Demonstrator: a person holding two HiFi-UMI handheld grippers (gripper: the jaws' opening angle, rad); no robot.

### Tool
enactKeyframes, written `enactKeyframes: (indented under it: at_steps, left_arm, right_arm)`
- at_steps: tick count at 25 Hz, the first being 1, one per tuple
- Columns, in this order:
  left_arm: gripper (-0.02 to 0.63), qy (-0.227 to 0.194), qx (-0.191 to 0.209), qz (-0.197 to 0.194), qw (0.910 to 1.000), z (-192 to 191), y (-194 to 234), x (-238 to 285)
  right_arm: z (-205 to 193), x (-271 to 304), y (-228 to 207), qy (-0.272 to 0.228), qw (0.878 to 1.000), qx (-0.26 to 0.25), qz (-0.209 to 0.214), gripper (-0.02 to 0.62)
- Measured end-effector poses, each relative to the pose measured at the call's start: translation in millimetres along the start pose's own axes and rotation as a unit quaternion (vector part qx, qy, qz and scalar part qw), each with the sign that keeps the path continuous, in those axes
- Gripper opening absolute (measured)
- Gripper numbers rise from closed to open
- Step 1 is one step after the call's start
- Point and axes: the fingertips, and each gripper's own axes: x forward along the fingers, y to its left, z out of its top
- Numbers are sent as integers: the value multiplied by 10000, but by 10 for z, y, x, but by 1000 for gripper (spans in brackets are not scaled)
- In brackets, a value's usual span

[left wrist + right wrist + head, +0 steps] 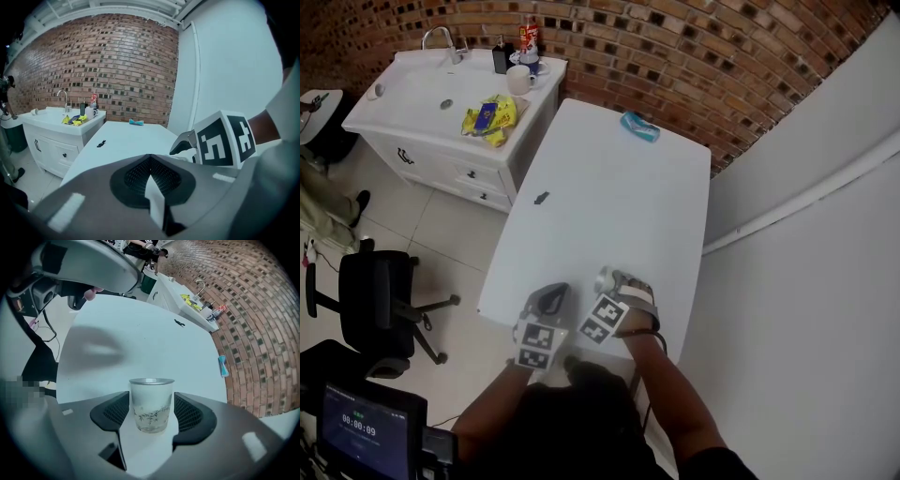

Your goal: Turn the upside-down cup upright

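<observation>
Upright cup (150, 411) by table (140, 333) edge, loose between right tool's (151, 399) parted jaws; left tool (150, 158) closed; wide room ahead.

This looks like a makeshift studio room with a washroom corner, not a lived-in home. A bare red-brick wall (675, 47) runs behind a white vanity cabinet with a moulded basin (412, 103). On the cabinet are a curved chrome tap (441, 37), small bottles (528, 36), a white mug (519, 80) and crumpled yellow packets (490, 118). Beside it stands a plain white rectangular worktop (609, 206), its far edge toward the brick. A black swivel office chair (380, 300) sits on the pale tiled floor (450, 234). A dark screen with a timer readout (366, 427) glows off the worktop's near left corner.
</observation>
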Motion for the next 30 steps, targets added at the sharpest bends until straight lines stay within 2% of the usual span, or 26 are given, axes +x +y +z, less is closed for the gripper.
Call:
enactKeyframes:
  at_steps: [6,17,24,27,30]
  left_arm:
    - [-3,4,-12,-4,10000,10,17,10]
    - [-3,27,19,-4,10000,-13,83,-17]
    - [-3,-8,37,23,10000,20,146,-106]
    - [-3,-26,74,-9,10000,8,106,-124]
    - [-3,-23,101,-30,9999,-16,77,-142]
  right_arm:
    - [-2,79,-5,40,10000,-86,-4,304]
    - [7,52,-73,-213,9992,224,-241,295]
    - [42,-116,-211,-635,9915,971,-594,293]
    - [39,-201,-307,-916,9817,1433,-862,291]
    - [20,-299,-339,-1238,9673,1994,-957,290]
